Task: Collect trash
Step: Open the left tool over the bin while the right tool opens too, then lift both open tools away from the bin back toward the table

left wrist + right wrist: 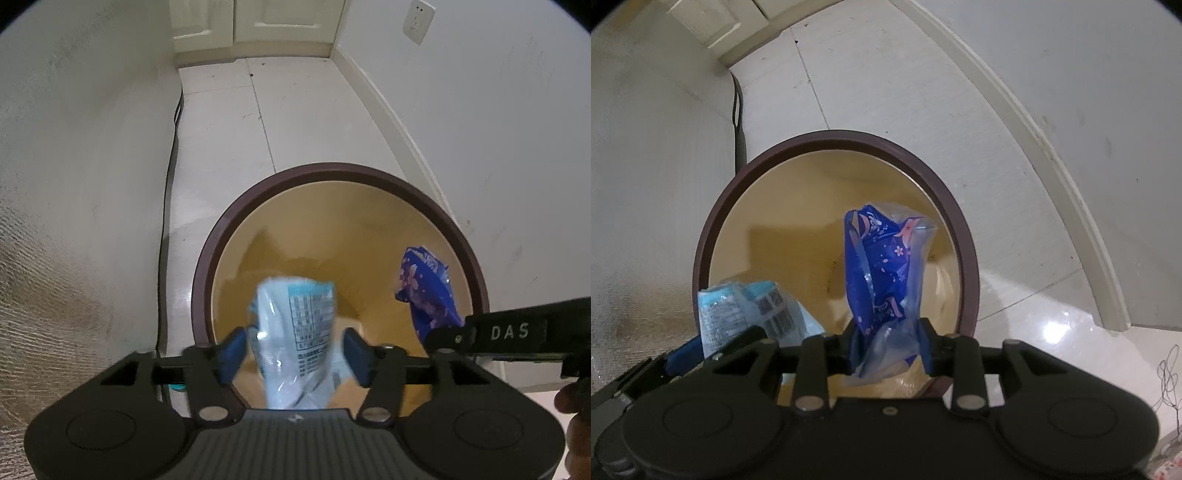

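The left gripper (293,350), nearest the lens, stands spread, its blue pads clear of the pale blue crinkled plastic wrapper (295,332) hanging between them over the round brown-rimmed bin with a tan inside (332,171). The right gripper (888,347) pinches a dark blue flower-printed plastic wrapper (879,273) above the same bin. Risk: the light film may cling to a pad, or drift and catch on the rim, landing on the white tiled floor (221,122).

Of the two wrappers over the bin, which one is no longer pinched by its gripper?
The pale blue wrapper: the left gripper pads stand clear of it. The dark blue flowered wrapper is clamped in the right gripper.
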The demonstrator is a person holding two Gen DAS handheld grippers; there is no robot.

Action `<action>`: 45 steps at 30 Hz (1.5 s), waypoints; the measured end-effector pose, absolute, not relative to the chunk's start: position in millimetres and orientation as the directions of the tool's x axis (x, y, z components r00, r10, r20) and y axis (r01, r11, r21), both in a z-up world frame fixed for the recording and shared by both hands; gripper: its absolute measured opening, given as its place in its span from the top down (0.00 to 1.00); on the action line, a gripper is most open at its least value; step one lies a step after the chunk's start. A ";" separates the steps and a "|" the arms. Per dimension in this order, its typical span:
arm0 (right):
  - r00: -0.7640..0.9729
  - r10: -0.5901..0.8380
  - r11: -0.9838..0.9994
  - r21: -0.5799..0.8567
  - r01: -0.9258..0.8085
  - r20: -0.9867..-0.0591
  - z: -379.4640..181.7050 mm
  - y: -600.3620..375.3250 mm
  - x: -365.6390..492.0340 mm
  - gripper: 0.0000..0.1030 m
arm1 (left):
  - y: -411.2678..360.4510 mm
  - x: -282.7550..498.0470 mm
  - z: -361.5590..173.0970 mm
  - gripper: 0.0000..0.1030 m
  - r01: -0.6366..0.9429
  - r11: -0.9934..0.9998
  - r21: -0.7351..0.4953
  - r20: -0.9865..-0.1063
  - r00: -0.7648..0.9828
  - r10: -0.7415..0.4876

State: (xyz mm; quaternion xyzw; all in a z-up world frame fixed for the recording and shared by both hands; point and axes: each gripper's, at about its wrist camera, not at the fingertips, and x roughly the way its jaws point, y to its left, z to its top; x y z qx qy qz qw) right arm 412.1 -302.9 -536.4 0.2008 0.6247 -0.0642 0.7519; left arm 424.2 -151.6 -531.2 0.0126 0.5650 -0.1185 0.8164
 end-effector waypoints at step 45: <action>0.269 0.104 0.951 0.175 0.254 -0.958 -499.9 -327.4 369.1 0.05 | -135.4 401.2 -508.8 0.00 0.197 0.980 -0.022 -0.949 0.304 -0.083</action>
